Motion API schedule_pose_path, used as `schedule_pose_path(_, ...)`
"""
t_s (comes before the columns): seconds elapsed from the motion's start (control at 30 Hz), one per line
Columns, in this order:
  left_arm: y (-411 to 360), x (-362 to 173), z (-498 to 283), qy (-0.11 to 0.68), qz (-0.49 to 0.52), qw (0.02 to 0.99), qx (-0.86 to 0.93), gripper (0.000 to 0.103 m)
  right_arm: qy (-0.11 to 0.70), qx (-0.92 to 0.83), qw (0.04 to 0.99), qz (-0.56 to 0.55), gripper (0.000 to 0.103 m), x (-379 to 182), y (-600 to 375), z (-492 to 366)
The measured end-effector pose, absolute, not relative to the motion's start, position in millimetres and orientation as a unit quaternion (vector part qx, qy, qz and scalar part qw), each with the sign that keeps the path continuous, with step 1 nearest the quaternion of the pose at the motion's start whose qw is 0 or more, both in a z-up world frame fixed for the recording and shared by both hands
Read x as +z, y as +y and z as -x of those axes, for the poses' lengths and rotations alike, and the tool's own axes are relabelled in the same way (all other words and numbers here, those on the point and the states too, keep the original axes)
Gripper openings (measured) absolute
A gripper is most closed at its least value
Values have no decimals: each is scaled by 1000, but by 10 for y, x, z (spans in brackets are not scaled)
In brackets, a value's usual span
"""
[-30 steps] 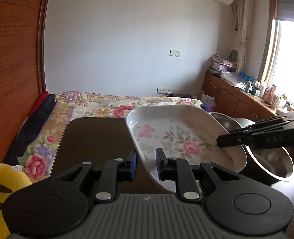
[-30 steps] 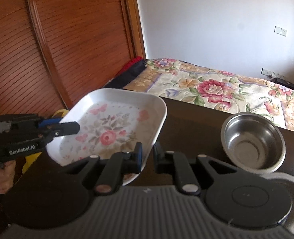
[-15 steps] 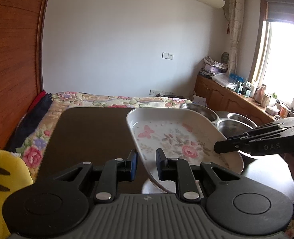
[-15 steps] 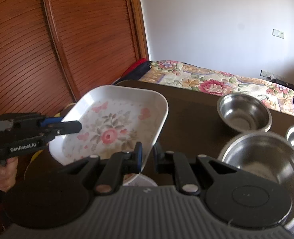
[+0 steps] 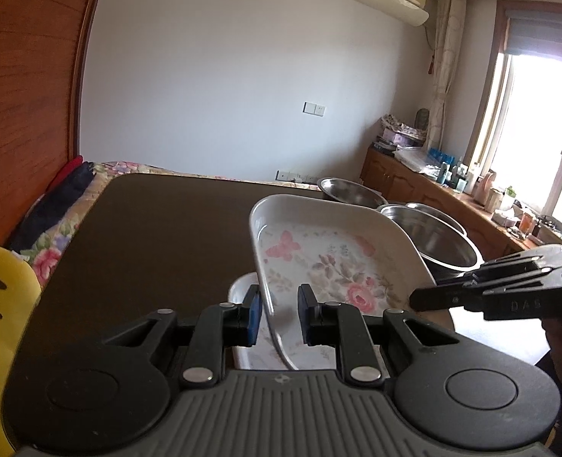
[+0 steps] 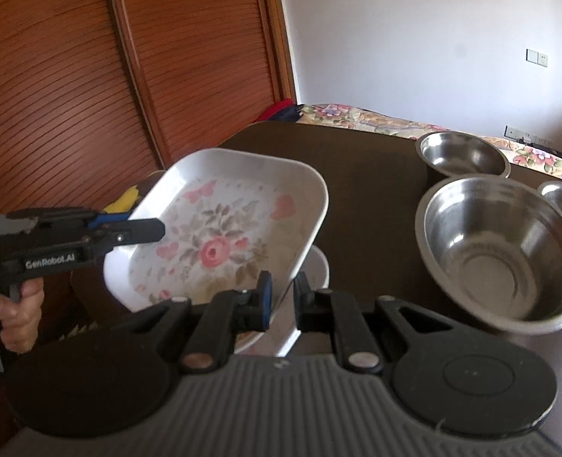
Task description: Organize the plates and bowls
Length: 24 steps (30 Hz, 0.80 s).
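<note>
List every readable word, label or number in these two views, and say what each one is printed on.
"GenRobot.AI": on the side of the left hand-held gripper, right wrist view.
"DAS": on the side of the right hand-held gripper, left wrist view; further letters may be cut off.
Bottles and boxes on the window counter: too small to read.

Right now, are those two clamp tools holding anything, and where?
Yes: both hold the floral dish by its rim, the left gripper on one edge, the right gripper on the opposite edge.

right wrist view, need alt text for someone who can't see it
Two handheld grippers, the right gripper and the left gripper, hold a white floral tray by opposite rims above a white plate on a dark table. Three steel bowls sit to the right, with wooden slatted doors behind.
</note>
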<state>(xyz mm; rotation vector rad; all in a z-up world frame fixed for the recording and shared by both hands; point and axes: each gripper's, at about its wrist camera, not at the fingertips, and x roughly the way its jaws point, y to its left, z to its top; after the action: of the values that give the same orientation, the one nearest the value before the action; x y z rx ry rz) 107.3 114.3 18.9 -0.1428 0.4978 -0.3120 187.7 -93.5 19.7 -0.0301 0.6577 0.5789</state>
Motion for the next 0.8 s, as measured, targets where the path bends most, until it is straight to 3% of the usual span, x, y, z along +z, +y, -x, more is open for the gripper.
schedule_pose_path(0.8, 1108, -62, -1152, 271, 57, 951, -141, 50, 319, 278, 906, 7, 14, 8, -921, -1793)
